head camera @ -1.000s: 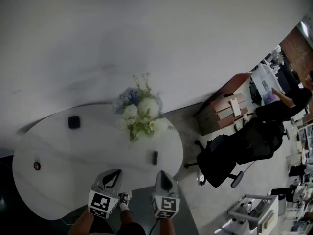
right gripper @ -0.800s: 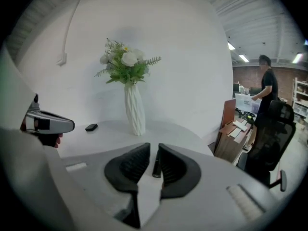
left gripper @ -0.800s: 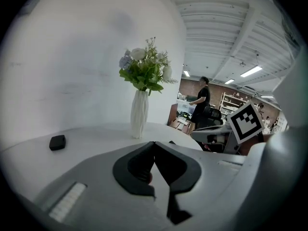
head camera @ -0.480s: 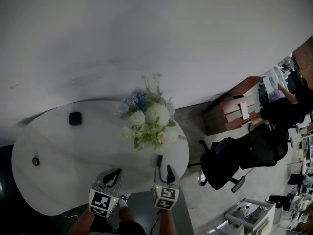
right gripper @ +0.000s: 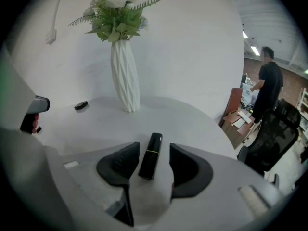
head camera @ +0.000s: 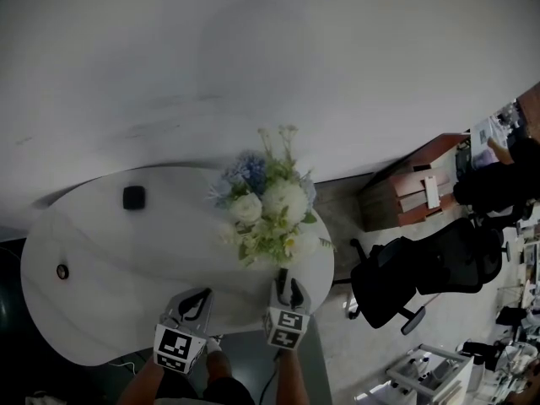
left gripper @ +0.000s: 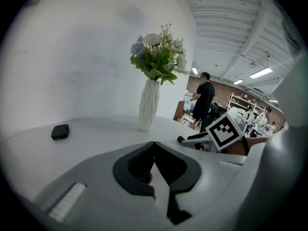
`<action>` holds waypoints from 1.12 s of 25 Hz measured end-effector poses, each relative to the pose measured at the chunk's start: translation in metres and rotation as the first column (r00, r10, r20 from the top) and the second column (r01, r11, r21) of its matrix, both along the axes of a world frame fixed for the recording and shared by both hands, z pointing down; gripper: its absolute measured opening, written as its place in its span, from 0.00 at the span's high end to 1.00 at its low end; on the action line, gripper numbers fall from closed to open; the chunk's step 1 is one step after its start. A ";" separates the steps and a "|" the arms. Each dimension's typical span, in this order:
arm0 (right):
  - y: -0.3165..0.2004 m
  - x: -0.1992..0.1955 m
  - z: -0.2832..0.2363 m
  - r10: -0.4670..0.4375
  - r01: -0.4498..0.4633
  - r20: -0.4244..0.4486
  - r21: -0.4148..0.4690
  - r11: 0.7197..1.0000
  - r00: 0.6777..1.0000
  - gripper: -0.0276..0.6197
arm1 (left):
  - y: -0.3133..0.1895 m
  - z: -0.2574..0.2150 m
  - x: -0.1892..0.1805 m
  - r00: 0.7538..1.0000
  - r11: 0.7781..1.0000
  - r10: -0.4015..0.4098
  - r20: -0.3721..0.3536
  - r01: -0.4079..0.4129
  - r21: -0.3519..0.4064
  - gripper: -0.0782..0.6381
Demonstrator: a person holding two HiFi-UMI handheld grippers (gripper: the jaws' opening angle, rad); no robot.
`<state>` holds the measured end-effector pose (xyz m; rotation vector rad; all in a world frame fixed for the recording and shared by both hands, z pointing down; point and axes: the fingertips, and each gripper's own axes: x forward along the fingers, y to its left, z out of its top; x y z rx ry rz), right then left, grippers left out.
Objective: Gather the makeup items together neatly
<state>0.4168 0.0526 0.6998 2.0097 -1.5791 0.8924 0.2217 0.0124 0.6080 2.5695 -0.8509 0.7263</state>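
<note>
Now the right gripper, jaws just opened, straddles the lipstick at the table's near edge, seemingly poised to grasp it. The left gripper is closed, empty.

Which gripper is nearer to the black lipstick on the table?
Right. The right gripper has its jaws, just opening, on either side of the lipstick; the left gripper is apart, to its left.

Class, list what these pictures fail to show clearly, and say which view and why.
- Small round object near the white oval table's left edge: head view, too small to identify.
- Flat black square case: head and left gripper views, too distant to tell what it is.
- White ribbed vase: head view, hidden under its own flowers.
</note>
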 end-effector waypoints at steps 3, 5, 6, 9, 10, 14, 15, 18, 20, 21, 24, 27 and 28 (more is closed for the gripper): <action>0.000 -0.002 0.008 -0.011 0.011 0.003 -0.017 1.000 1.000 0.65 | -0.002 0.000 -0.002 1.000 1.000 -0.010 -0.003 0.010 0.004 0.88; -0.001 -0.003 0.007 -0.015 0.015 0.004 -0.030 0.999 1.000 0.70 | -0.003 -0.002 -0.002 1.000 1.000 -0.014 -0.004 0.014 0.008 0.88; -0.002 -0.003 0.007 -0.015 0.015 0.001 -0.037 0.999 1.000 0.72 | -0.003 -0.003 -0.002 1.000 1.000 -0.015 -0.006 0.015 0.007 0.88; 0.000 -0.003 0.007 -0.019 0.019 -0.010 -0.049 0.999 1.000 0.79 | -0.001 -0.002 -0.003 1.000 1.000 -0.020 -0.007 0.020 0.003 0.88; 0.000 -0.002 0.008 -0.021 0.021 -0.011 -0.050 0.999 1.000 0.79 | 0.000 -0.003 -0.003 1.000 1.000 -0.021 -0.004 0.021 0.004 0.88; 0.000 -0.001 0.007 -0.025 0.025 -0.004 -0.043 0.999 1.000 0.79 | 0.000 -0.008 -0.004 1.000 1.000 -0.022 -0.004 0.022 0.016 0.88; 0.000 -0.001 0.007 -0.025 0.025 -0.005 -0.037 0.999 1.000 0.79 | 0.000 -0.009 -0.004 1.000 1.000 -0.024 -0.008 0.024 0.020 0.88; -0.003 -0.003 -0.002 -0.032 0.032 -0.003 -0.011 0.999 0.999 0.80 | 0.000 -0.011 -0.006 1.000 0.999 -0.030 -0.011 0.030 0.027 0.88; -0.005 -0.004 -0.010 -0.039 0.040 -0.008 0.022 0.999 0.999 0.80 | 0.001 -0.013 -0.010 0.999 0.999 -0.036 -0.007 0.036 0.031 0.88; -0.006 -0.006 -0.015 -0.043 0.043 -0.006 0.032 0.999 0.999 0.80 | 0.002 -0.015 -0.012 0.999 0.999 -0.040 -0.007 0.040 0.035 0.88; -0.006 -0.016 -0.026 -0.055 0.055 0.009 0.045 0.998 0.998 0.80 | 0.002 -0.025 -0.020 0.998 0.997 -0.059 -0.011 0.059 0.051 0.88; -0.011 -0.032 -0.042 -0.091 0.090 0.010 0.072 0.993 0.996 0.80 | 0.004 -0.034 -0.033 0.996 0.994 -0.083 -0.013 0.084 0.068 0.88; -0.013 -0.039 -0.047 -0.110 0.109 0.006 0.087 0.990 0.994 0.80 | 0.005 -0.037 -0.039 0.995 0.993 -0.095 -0.015 0.096 0.072 0.88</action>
